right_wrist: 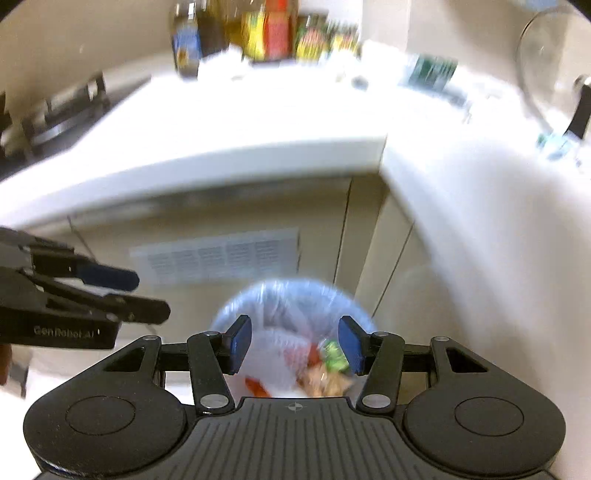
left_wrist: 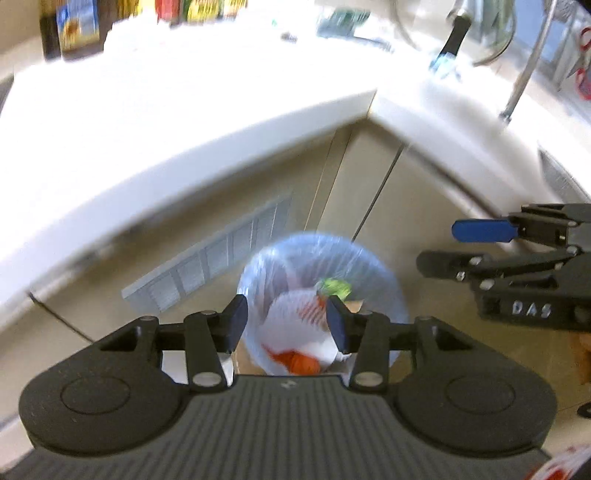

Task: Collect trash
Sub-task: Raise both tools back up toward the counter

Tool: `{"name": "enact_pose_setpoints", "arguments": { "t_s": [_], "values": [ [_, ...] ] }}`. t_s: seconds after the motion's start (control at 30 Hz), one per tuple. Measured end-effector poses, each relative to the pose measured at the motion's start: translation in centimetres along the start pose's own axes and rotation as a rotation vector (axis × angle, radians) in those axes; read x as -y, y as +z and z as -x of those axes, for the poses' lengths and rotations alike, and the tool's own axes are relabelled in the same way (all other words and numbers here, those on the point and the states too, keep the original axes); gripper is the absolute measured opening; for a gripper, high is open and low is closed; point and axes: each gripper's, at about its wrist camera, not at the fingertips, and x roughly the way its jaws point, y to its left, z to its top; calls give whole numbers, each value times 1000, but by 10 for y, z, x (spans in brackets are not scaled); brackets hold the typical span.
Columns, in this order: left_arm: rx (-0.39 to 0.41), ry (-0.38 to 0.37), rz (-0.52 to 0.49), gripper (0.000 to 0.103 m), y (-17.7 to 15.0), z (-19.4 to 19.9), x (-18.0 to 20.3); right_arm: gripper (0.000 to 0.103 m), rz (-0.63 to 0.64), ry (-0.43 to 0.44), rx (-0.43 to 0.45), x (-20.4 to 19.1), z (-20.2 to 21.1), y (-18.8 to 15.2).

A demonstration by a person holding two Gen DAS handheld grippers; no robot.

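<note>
1. A white L-shaped countertop runs above beige cabinet doors with a vent grille.
2. Below, on the floor by the cabinet corner, stands a bin lined with a blue bag — wrappers and orange-and-white trash lie inside.
3. Left gripper hangs above the bin, jaws apart, empty.
4. Right gripper — likewise parted, holding nothing.

White counter carries bottles; bin on floor.
</note>
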Motion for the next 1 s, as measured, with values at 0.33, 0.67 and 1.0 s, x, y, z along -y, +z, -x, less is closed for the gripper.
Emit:
{"name": "enact_pose_setpoints", "arguments": {
  "t_s": [0.33,0.67,1.0],
  "values": [
    [143,-52,-60,51,58,29,8,60,-145,-174,201,41,60,48],
    [191,-32,-53,56,123,-6,19,63,-246,-341,270,150,43,99],
    [198,32,-3,62,203,-68,36,63,-304,-415,235,281,-45,165]
  ]
}}
